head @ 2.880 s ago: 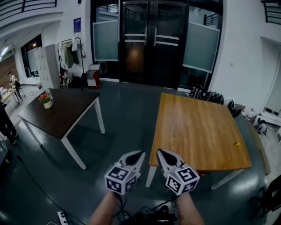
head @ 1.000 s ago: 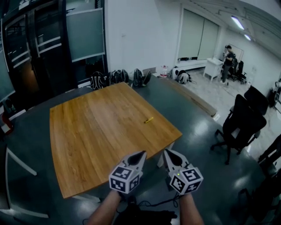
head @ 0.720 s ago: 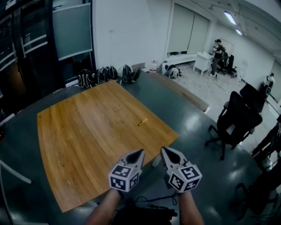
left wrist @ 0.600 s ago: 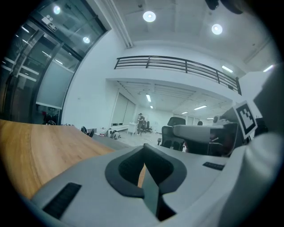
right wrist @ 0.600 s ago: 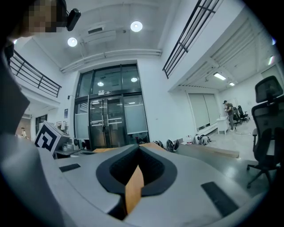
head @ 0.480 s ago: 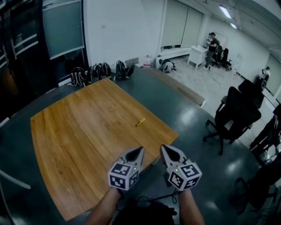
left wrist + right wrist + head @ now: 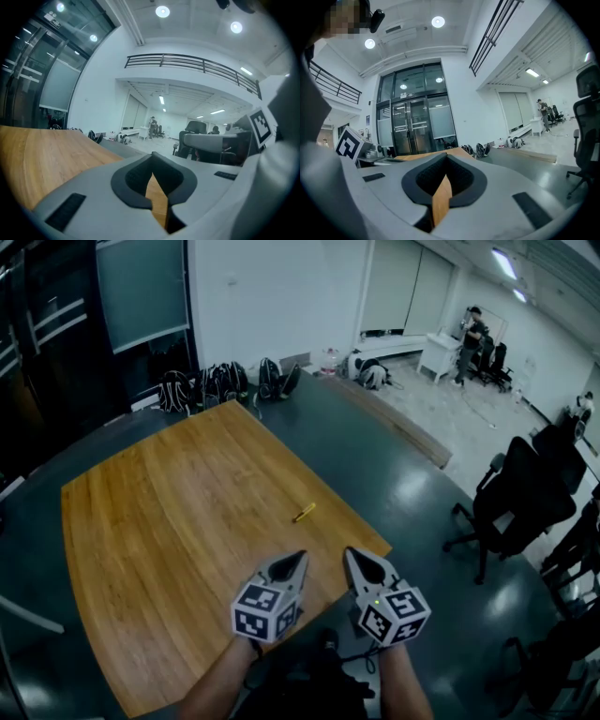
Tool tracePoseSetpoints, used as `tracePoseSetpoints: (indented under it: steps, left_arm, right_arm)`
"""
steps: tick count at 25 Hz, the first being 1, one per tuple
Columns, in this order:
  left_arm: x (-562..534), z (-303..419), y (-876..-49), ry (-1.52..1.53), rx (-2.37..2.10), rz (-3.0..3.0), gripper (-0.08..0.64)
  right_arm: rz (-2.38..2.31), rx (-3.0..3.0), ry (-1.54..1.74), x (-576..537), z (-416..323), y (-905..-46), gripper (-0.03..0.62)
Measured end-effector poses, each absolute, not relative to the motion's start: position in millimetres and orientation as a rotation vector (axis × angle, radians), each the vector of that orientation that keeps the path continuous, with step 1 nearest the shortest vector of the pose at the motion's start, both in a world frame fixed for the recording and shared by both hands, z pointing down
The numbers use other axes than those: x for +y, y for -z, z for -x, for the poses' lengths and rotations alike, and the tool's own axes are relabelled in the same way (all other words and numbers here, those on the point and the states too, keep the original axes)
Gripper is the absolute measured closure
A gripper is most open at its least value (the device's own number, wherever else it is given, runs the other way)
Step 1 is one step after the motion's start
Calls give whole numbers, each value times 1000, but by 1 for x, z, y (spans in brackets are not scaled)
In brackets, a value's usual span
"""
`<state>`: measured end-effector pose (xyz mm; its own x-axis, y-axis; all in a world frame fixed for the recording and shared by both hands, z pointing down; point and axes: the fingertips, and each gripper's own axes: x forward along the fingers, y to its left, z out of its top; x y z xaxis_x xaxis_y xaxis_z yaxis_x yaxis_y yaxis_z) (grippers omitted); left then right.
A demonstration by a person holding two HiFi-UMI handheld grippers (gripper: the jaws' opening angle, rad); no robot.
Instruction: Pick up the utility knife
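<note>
I hold the left gripper and right gripper side by side at the near edge of the wooden desk. The left fingers are pressed together with nothing between them, and the right fingers are closed and empty too. The yellow utility knife lies flat on the desk just beyond the fingertips, near its right edge and touching neither gripper.

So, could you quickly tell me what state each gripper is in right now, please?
Left gripper: closed, fingers together, holding nothing.
Right gripper: closed, fingers together, holding nothing.
</note>
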<state>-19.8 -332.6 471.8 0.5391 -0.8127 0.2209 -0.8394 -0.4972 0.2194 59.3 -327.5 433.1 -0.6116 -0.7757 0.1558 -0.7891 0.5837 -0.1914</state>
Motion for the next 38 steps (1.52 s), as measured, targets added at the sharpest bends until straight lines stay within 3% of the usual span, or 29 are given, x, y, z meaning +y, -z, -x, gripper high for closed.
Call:
tracePoseSetpoints:
  steps: [17, 33, 38]
  left_arm:
    - [-454, 8, -523, -321, -1665, -2221, 554]
    - [-503, 33, -593, -615, -1605, -2222, 552]
    - [-524, 35, -632, -719, -1536, -2235, 476]
  right_arm:
    - [-961, -2851, -515, -461, -83, -468, 581]
    - [-926, -2756, -529, -473, -62, -495, 581]
    - [-911, -2719, -488, -471, -62, -499, 581]
